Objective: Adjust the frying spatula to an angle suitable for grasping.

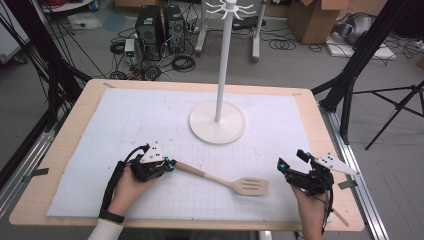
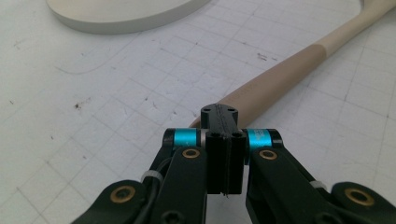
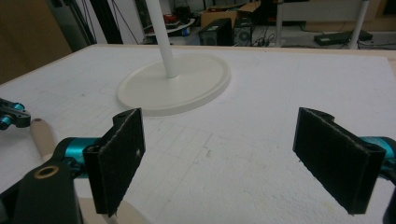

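A: Where is the spatula (image 1: 235,182)?
B: Flat on the white mat (image 1: 125,120), in front of the stand (image 1: 218,122). Its handle end touches the left gripper (image 1: 171,165).
A: Is that gripper holding it?
B: No, its jaws are pressed together, empty. The right gripper (image 1: 289,163) has its jaws wide apart, empty.

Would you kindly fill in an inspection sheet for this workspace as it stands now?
Surface: wooden table under a white gridded mat, lightly scuffed.
Job's things: wooden spatula lying flat on the mat; white hook stand upright behind it.
Clutter: nothing seen on the mat.
Grippers: left gripper shut, at the spatula's handle end; right gripper open, nothing between its fingers.
Cables: one trails from each gripper; more lie on the floor.
Surroundings: computer towers, cardboard boxes, black tripods.
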A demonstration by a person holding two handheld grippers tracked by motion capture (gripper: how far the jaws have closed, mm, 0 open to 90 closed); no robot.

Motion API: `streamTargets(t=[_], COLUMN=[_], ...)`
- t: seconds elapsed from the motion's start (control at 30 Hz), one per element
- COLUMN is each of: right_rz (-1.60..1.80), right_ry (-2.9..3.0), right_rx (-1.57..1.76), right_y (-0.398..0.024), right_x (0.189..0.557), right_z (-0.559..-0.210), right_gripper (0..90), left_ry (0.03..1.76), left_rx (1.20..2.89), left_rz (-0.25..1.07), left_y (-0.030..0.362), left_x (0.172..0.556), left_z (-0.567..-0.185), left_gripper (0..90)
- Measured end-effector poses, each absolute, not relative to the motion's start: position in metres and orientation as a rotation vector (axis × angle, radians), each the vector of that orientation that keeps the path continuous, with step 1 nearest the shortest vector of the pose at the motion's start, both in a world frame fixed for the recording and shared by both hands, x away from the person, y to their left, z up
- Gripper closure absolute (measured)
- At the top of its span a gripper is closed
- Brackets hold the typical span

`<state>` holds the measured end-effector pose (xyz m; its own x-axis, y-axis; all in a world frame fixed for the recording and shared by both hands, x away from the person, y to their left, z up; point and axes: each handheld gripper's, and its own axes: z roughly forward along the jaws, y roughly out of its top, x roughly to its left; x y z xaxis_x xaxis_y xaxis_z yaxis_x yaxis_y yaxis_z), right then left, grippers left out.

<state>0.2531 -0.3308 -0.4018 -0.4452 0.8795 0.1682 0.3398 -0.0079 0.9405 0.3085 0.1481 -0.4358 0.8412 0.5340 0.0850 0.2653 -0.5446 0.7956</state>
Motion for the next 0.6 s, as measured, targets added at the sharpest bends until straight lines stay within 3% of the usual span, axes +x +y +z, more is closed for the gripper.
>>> streamTargets(t=[0.3,0.6], right_rz=[1.466,1.465], right_ry=[1.794,1.792], right_rx=[1.263,1.264], right_y=[-0.3297,-0.3299], right_x=[0.2536,0.2535], right_z=[-0.4024,-0.4022], right_gripper=[15.4,15.4], left_ry=[0.573,0.582], left_rx=[2.089,2.138], left_rz=[0.463,0.420], left_y=[0.1447,0.1445], left_x=[0.3126,0.3098], left_z=[-0.4333,-0.4356], left_gripper=[89.6,89.6])
